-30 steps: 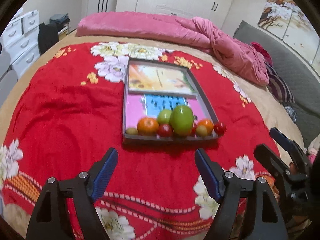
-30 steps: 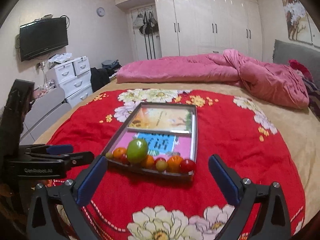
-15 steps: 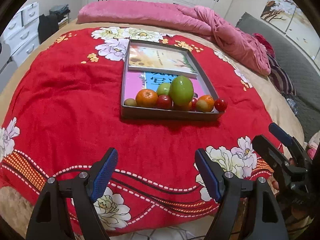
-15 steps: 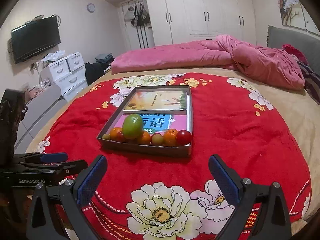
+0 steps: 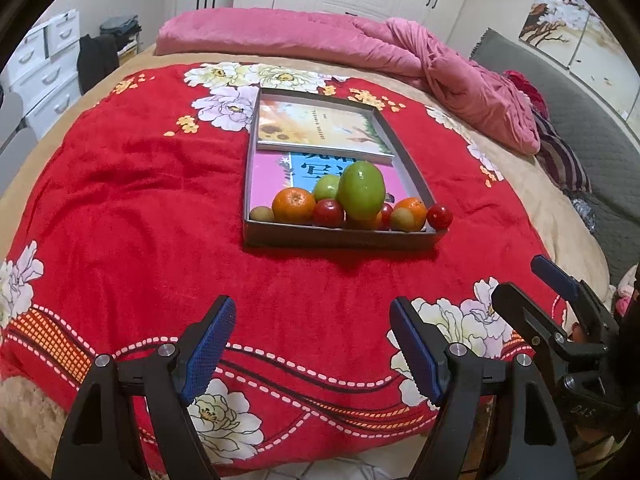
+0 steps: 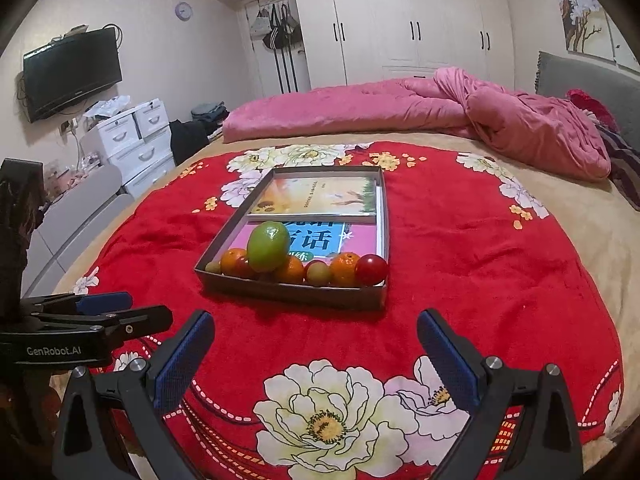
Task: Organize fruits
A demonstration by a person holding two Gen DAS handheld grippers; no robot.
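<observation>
room: bedroom, red flowery blanket (image 5: 132,216) covering the bed, pink duvet (image 6: 400,108) at the top of frame
fruit: all bunched at the near end of the tray (image 5: 340,238), frame centre, big green mango (image 5: 361,191) on top
change: both views pulled back from the tray over the last second, fruit didn't move, so it fits either sorted or not
left claw (image 5: 312,344): fingers apart, empty
right claw (image 6: 316,354): fingers apart, empty
hidden: fruit behind the mango, can't count it

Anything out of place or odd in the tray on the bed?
Yes. The fruits are bunched along the near wall of the tray, lying on books, with the big green fruit perched on top of the others. The red fruit sits at the right corner, seemingly over the rim.
</observation>
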